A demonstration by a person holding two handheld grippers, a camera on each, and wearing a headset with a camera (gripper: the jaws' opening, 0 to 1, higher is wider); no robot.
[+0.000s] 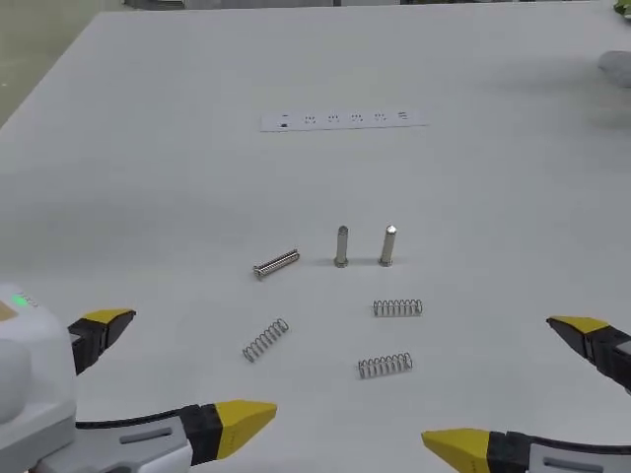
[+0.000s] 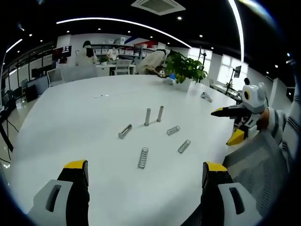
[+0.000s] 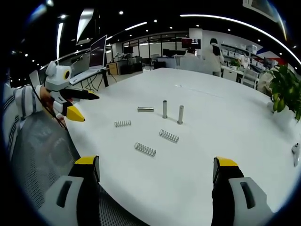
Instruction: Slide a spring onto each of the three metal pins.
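Observation:
On the white table (image 1: 177, 177) two metal pins stand upright side by side (image 1: 341, 246) (image 1: 387, 245). A third pin (image 1: 276, 263) lies flat to their left. Three loose springs lie nearer me: one at the left (image 1: 265, 339), one under the upright pins (image 1: 397, 308), one closest (image 1: 385, 365). My left gripper (image 1: 177, 370) hovers open at the bottom left, short of the left spring (image 2: 143, 157). My right gripper (image 1: 518, 384) hovers open at the bottom right, short of the nearest spring (image 3: 145, 149). Neither holds anything.
A white power strip (image 1: 343, 120) lies farther back on the table. A small grey object (image 1: 616, 64) rests at the far right. A potted plant (image 2: 186, 67) stands at the table's far end, with desks and people beyond.

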